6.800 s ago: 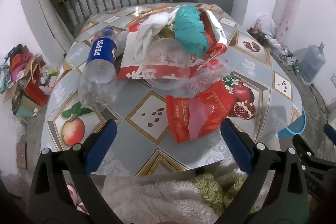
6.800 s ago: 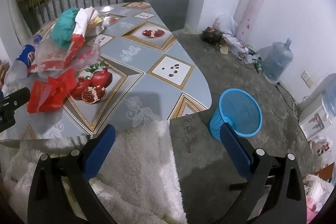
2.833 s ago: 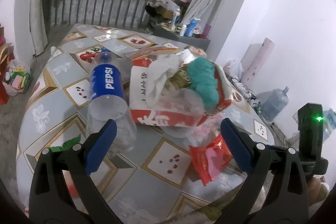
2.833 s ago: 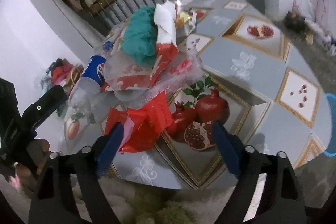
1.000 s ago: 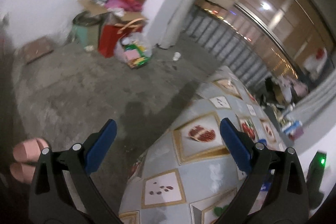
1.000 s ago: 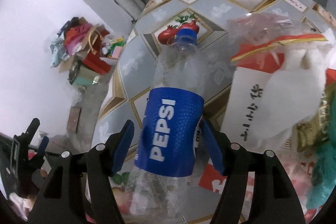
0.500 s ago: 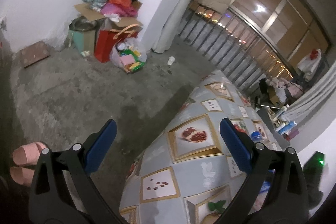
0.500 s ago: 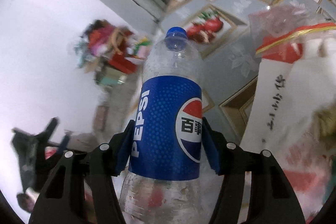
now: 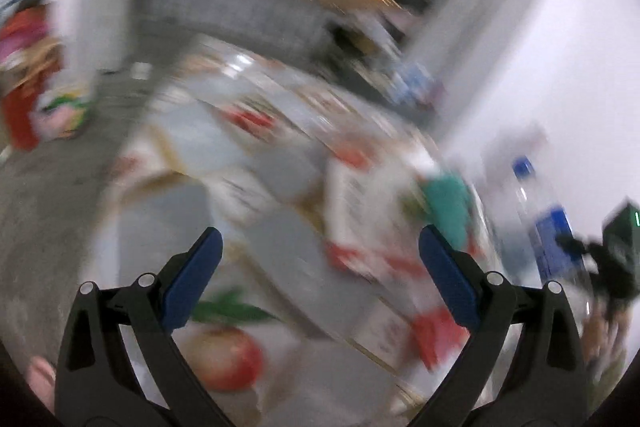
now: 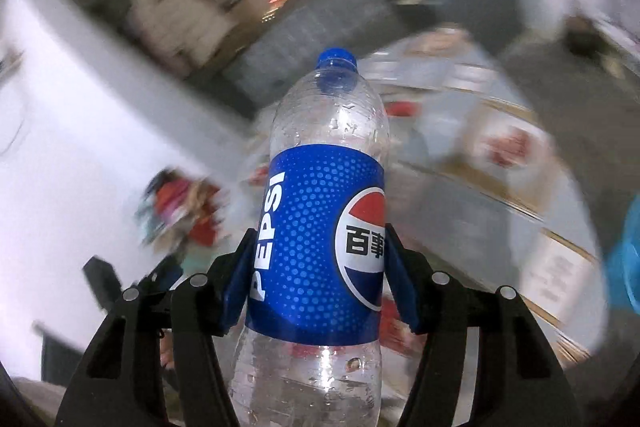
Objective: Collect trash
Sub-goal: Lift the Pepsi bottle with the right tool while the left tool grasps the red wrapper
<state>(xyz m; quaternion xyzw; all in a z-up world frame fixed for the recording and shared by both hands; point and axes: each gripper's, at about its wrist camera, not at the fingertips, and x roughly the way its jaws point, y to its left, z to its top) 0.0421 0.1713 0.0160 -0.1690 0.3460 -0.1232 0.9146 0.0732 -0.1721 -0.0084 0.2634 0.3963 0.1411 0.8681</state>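
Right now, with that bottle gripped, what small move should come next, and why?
Probably carry the bottle toward the blue bin at the right edge. The right gripper is shut on its label, off the table, and the left gripper is open and empty.

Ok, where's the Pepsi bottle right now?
The Pepsi bottle is clamped in the right gripper, cap pointing away, centred in the right wrist view. In the left wrist view it shows far right, beyond the trash pile.

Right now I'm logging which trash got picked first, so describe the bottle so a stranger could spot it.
Start at the right tool: between its blue pads stands the bottle, clear plastic, cap pointing away. Its blue Pepsi label and blue cap set it apart from the red and white wrappers on the table.
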